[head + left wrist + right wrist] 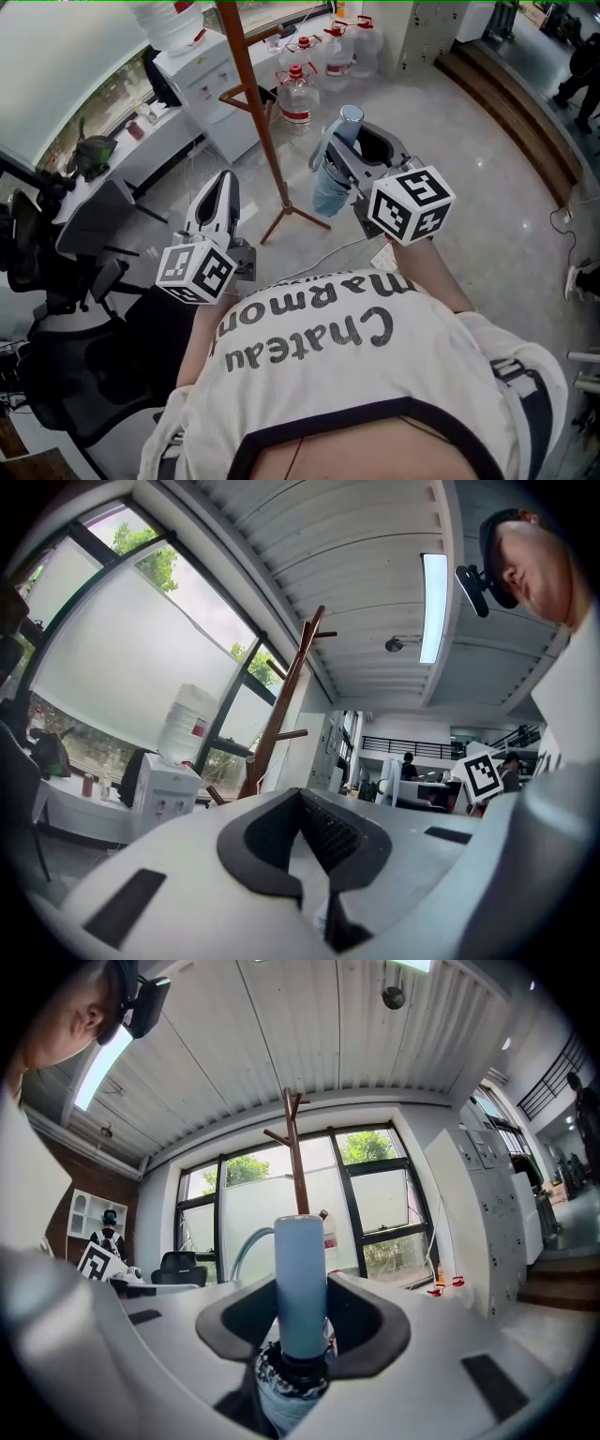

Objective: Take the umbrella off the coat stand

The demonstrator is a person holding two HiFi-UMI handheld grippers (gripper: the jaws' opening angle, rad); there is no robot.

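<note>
The top of the coat stand [255,103] was cut off by the upper edge of the head view, where only its brown wooden pole, one peg and its splayed feet on the pale floor [469,159] showed. The lower end of the umbrella [334,178] could not be followed past the right gripper [361,147], and in the right gripper view it ran out of frame at the bottom. Labels on the red-capped water jugs [296,94] and on the water cooler [202,75] were too small to read.

The person's cream shirt [375,375] carried black lettering: "Chateau", then "Marmon", its ending lost in a fold.

The umbrella was a folded compact one with a smooth light-blue cylindrical handle, a black collar below it and a bunched canopy in pale blue with a dark and white pattern. It stood upright in the right gripper's jaws, which were clamped on it just under the handle, off the stand and apart from the pole, to its right. The left gripper [223,180] had its jaws drawn together with nothing between them
</note>
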